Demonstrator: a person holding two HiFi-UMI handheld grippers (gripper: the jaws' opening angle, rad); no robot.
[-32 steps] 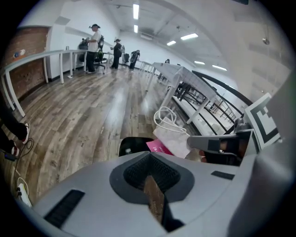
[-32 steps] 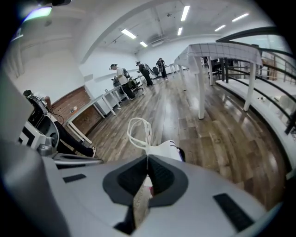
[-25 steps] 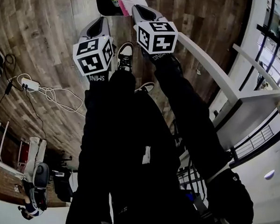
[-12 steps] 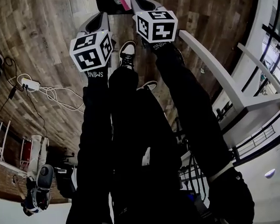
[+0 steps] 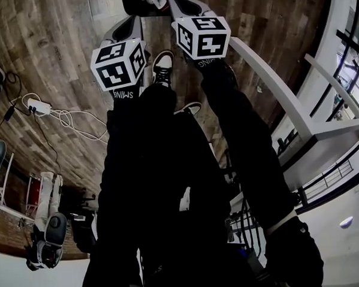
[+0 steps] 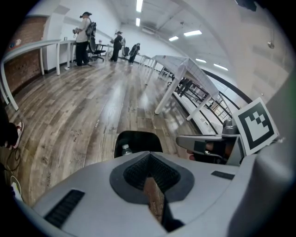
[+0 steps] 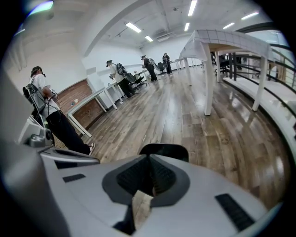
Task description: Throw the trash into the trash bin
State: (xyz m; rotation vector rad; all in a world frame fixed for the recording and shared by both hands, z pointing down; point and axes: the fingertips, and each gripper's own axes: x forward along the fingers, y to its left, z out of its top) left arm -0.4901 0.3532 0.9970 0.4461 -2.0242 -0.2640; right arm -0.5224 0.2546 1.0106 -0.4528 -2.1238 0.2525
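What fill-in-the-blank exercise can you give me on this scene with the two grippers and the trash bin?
1. The trash bin stands on a floor of ___ planks.
2. A clear plastic ___ lies inside the bin.
3. The left gripper and the right gripper both have their jaws ___.
Missing words: wooden; bottle; shut.

Wood-grain plank floor (image 5: 48, 39), lightly glossy; trash bin (image 6: 138, 139), smooth black plastic; left gripper (image 6: 149, 162) and right gripper (image 7: 149, 166), matt grey plastic shells, ribbed black pads (image 6: 134, 173).
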